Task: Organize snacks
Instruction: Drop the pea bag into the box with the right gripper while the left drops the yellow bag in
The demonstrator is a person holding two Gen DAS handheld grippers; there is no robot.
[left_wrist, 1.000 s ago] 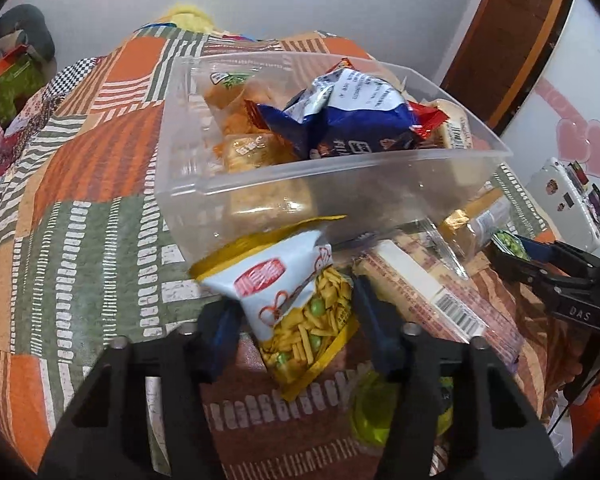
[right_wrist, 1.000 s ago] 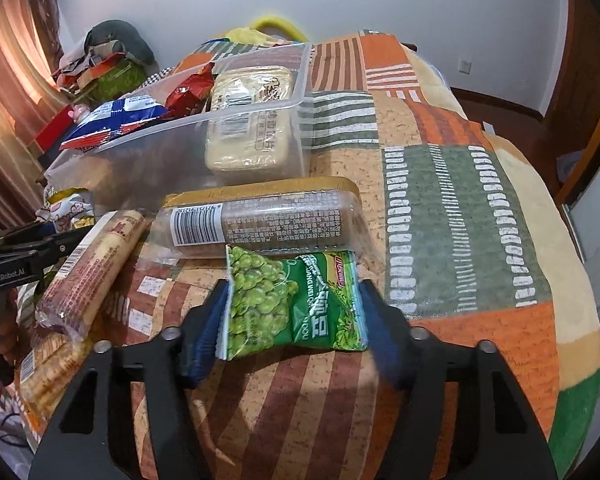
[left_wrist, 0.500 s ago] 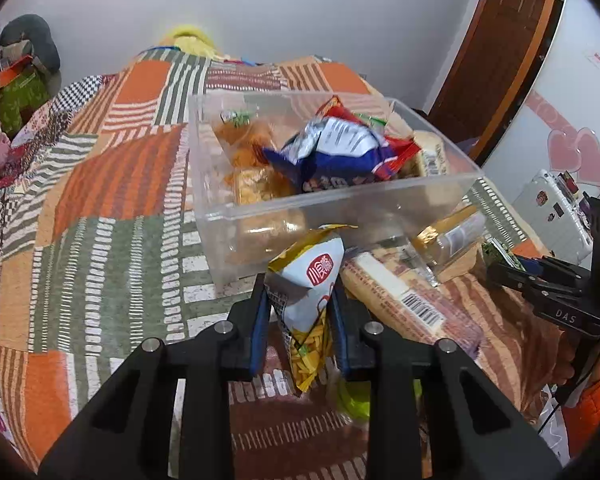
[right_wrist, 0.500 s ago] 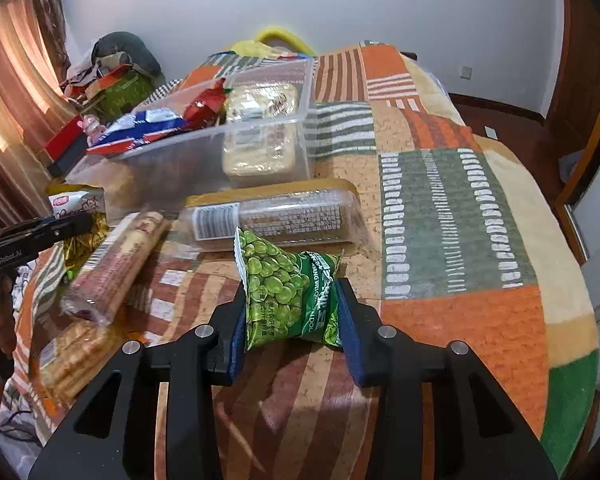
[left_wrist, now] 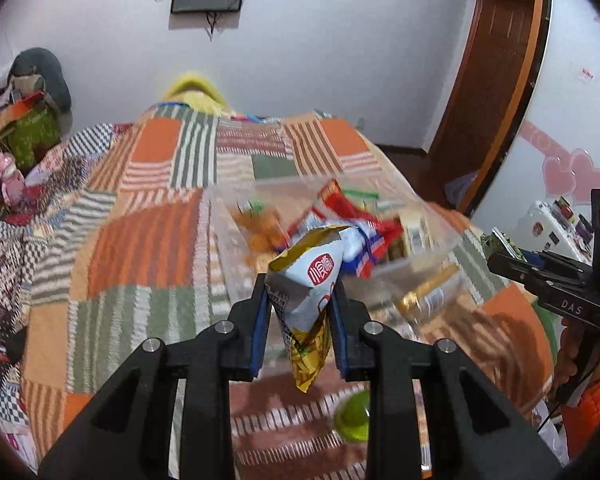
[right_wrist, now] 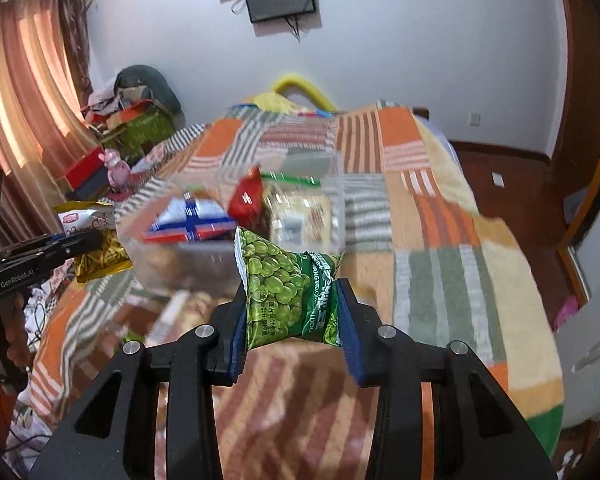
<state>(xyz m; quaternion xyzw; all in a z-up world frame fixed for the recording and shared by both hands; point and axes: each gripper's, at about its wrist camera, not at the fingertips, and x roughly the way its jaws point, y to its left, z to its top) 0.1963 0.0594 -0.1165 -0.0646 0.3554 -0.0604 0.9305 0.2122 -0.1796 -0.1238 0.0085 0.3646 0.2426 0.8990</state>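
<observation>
My left gripper is shut on a yellow and white snack bag and holds it up in front of the clear plastic bin. My right gripper is shut on a green pea snack bag and holds it above the quilt, near the clear bin. The bin holds several snack packs, among them a blue and white one and a red one. The left gripper with its yellow bag shows at the left of the right wrist view.
A gold-capped cookie tube lies on the patchwork quilt by the bin. A yellow-green round object lies near me. Clutter and a pink figure sit at the bed's left side. A door stands at the right.
Both grippers closed on their bags and lifted them off the quilt. Both have risen and the bin now sits lower and farther in the views.
</observation>
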